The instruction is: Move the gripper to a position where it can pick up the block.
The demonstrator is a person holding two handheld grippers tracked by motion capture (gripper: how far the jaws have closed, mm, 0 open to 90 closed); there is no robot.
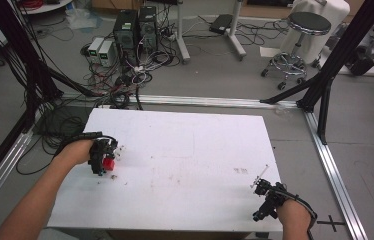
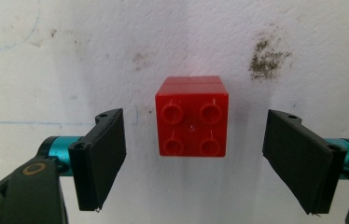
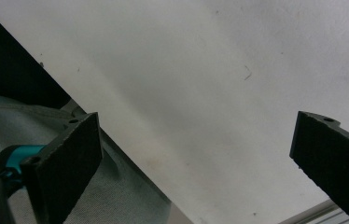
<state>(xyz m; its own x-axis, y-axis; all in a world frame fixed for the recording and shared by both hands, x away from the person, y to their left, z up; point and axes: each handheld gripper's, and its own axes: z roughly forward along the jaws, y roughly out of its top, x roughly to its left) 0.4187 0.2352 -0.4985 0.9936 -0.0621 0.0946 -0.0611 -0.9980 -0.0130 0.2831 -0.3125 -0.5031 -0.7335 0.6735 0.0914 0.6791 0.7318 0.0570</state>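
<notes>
Red brick (image 2: 191,115) sits studs-up on the white table (image 1: 195,145), between the spread jaws of the left gripper (image 2: 193,156), untouched; right gripper (image 3: 196,168), far from the brick at the near table edge, released, empty; risk: off-centre closure could skew or nudge the brick.

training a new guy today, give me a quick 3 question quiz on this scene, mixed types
1. True or false: the left gripper has its jaws shut on the red brick.
2. Multiple choice: the red brick lies A) between the left gripper's open jaws, B) under the right gripper, C) on the floor.
3. Short answer: near which part of the white table is the right gripper in the high view?

Key
1. False: both jaws stand clear of the brick, with a gap on each side.
2. A
3. Its near right corner, with the jaws open and nothing between them.
</notes>
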